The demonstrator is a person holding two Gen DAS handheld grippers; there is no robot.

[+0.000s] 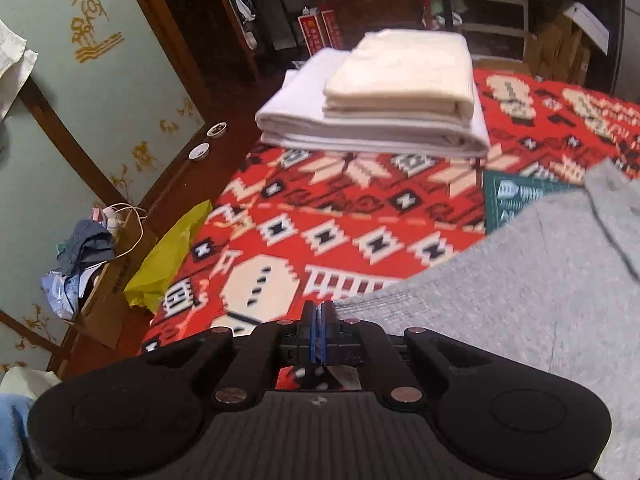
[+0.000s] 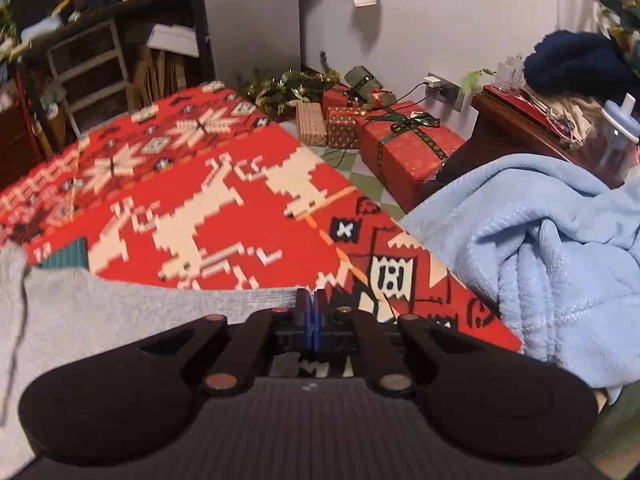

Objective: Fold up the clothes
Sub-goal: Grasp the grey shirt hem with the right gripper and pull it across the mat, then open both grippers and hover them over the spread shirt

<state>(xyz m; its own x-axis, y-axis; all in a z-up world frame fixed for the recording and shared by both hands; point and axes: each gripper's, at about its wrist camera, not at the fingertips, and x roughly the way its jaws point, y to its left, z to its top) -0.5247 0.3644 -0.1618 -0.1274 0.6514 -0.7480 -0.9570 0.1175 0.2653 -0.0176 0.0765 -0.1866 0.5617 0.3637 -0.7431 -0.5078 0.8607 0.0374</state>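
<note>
Red patterned blanket (image 2: 224, 184) is the work surface. Both tools look pinched together: left gripper (image 1: 319, 314) at the hem of the grey knit garment (image 1: 520, 280), right gripper (image 2: 311, 300) at the same hem's other end; can't confirm cloth is betw the pads. Risk imo: thin bite, hem slips mid-fold, edges skew. Farther out, folded cream-and-white stack (image 1: 384, 92) sits in the fold path, could get dragged.
</note>
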